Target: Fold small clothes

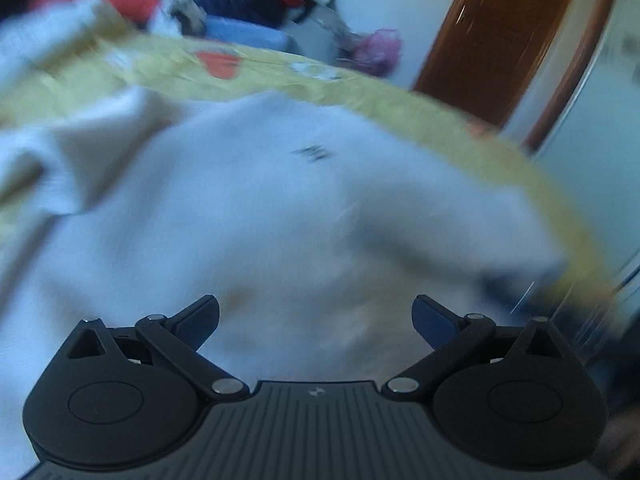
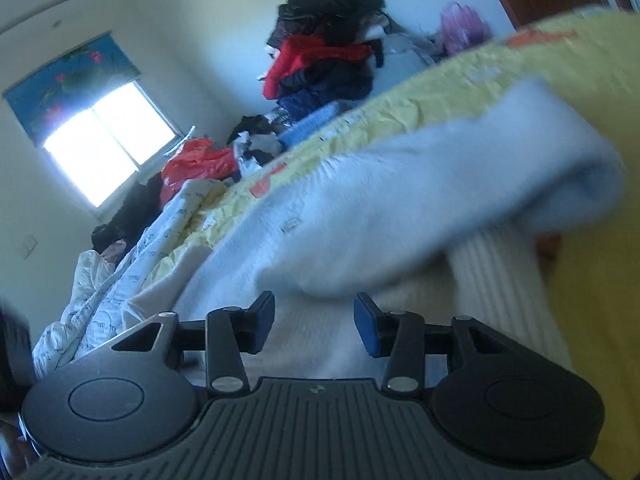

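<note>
A fuzzy white sweater (image 1: pixel 280 208) fills mid-frame on the yellow bedsheet (image 1: pixel 400 108), its small dark label (image 1: pixel 314 153) too blurred to read. Left claw (image 1: pixel 316 320) and right claw (image 2: pixel 315 326) both released, gripping nothing.

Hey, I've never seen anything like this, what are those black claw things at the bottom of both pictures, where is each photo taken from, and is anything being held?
Those black claws are hand-held grippers: a person carries one in each hand, and each has a small wide-angle camera looking forward along its two fingers. So one picture is the view from the left gripper, the other from the right gripper.

Both look over a bed with a yellow sheet. On it lies a white fuzzy sweater, with one part folded over into a thick roll. A crumpled white printed quilt lies beside it. Behind the bed a pile of red and dark clothes is stacked near the wall, by a window.

Nothing is held: both grippers are open, with the sweater just ahead of their fingers. The left picture is blurred.
</note>
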The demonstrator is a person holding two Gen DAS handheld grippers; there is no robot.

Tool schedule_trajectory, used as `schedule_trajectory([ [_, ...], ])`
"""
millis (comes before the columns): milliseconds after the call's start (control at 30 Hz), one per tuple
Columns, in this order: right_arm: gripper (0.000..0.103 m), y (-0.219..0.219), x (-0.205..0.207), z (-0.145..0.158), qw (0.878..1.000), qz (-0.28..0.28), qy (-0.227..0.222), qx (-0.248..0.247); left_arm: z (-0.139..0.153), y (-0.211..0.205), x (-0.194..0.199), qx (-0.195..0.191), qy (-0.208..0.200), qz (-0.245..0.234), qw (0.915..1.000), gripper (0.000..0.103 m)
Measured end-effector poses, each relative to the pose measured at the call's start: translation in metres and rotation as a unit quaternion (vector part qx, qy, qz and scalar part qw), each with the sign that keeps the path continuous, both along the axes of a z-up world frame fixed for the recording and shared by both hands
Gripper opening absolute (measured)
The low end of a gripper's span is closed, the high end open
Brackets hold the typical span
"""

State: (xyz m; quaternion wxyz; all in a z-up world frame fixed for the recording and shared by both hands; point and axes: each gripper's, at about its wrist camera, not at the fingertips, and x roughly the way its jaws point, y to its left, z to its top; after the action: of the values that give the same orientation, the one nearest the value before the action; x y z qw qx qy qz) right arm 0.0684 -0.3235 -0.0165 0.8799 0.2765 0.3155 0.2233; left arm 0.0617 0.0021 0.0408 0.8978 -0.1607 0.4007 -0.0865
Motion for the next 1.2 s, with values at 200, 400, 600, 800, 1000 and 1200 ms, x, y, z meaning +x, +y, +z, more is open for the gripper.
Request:
schedule_trajectory([
  [200,0.055,-0.015,0.002,-0.013,0.997,-0.012,0.022,0.073,-0.014,-0.001,0.072,-0.171,0.071,0.031,0.9823,0.103],
  [400,0.061,-0.021,-0.003,-0.016,0.995,-0.005,0.017,0.098,-0.025,-0.013,0.087,-0.176,0.086,0.064,0.9786,0.086],
  [600,0.064,-0.021,-0.005,-0.015,0.994,0.001,0.014,0.107,-0.025,-0.040,0.099,-0.086,0.086,0.038,0.9919,0.036],
  [800,0.064,-0.020,-0.005,-0.013,0.994,0.000,0.012,0.109,-0.018,-0.051,0.093,-0.021,0.047,0.035,0.9981,0.010],
  [1000,0.064,-0.021,-0.005,-0.013,0.995,0.002,0.012,0.103,0.028,-0.044,0.065,0.057,-0.088,0.038,0.9938,0.010],
  [1200,0.064,-0.022,-0.005,-0.013,0.995,0.003,0.011,0.099,0.044,0.019,0.047,0.099,-0.120,0.100,0.9827,0.010],
])
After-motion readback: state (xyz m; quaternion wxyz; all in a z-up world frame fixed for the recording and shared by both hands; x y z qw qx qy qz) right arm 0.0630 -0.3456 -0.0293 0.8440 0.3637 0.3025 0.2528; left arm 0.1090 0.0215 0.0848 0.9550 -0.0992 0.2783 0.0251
